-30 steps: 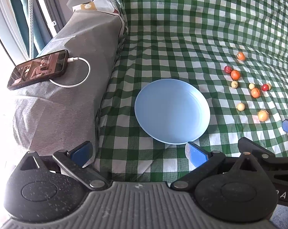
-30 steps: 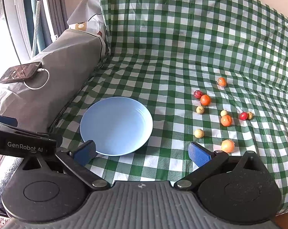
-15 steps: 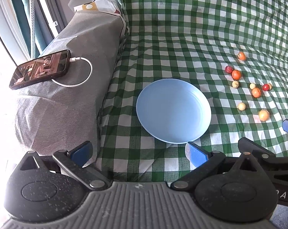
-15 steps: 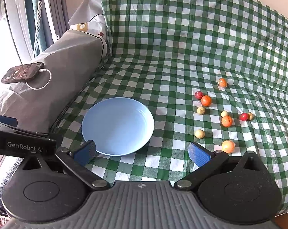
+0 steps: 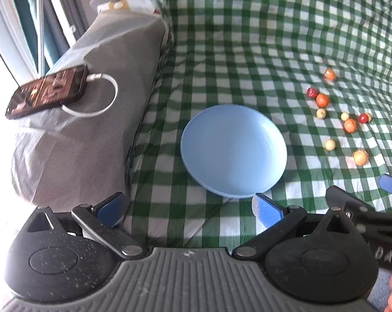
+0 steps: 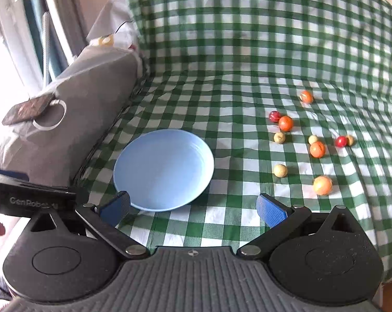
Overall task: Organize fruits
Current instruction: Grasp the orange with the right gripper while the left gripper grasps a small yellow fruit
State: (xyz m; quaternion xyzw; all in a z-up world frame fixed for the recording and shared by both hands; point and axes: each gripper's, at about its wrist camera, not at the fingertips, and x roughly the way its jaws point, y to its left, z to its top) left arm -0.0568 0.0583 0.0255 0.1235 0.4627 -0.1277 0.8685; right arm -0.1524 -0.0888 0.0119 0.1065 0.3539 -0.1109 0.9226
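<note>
An empty light blue plate lies on the green checked cloth; it also shows in the right wrist view. Several small fruits lie scattered to its right: orange ones, red ones and pale yellow ones. They also show in the left wrist view. My left gripper is open and empty, just short of the plate's near edge. My right gripper is open and empty, near the plate's near right edge.
A grey covered block stands left of the plate with a phone and its white cable on top. The checked cloth rises up behind. A window is at the far left.
Both grippers have moved forward a little toward the plate and fruits. The plate and fruits have not moved; both grippers stay open.
</note>
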